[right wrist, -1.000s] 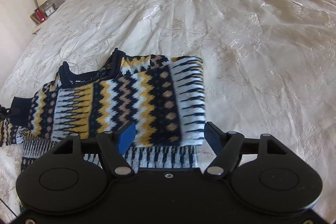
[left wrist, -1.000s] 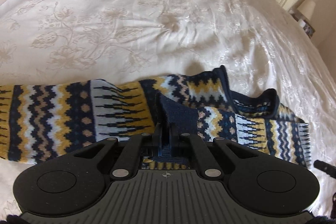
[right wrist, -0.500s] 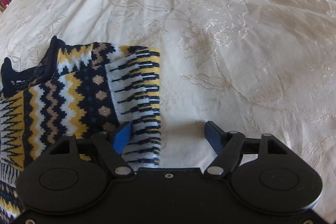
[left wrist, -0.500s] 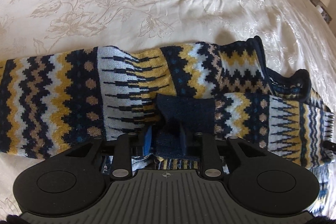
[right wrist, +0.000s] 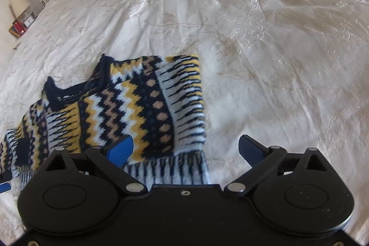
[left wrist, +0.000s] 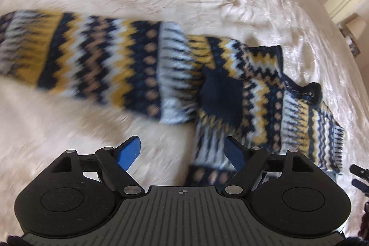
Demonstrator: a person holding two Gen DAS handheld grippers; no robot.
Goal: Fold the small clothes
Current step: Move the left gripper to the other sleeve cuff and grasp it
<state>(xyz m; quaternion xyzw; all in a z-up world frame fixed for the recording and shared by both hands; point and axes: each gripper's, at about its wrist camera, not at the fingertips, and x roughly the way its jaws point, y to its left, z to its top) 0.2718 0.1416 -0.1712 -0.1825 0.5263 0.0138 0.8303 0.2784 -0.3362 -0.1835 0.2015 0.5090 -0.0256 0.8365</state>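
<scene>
left fingers [left wrist: 183,152]: half a second ago clamped on navy cuff [left wrist: 221,96], now apart, empty | right fingers [right wrist: 186,150]: spread, empty | patterned sweater [right wrist: 129,107]: on bed [right wrist: 276,38], sleeve laid across its body | sleeve fold looks placed

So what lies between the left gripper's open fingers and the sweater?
In the left wrist view, only bare bedspread separates the left gripper from the sweater.

Left gripper [left wrist: 184,150]: jaws spread wide, nothing between the blue fingers [left wrist: 129,152], view motion-blurred. Right gripper [right wrist: 186,150]: jaws equally wide apart, empty, held level and pointing forward.
</scene>
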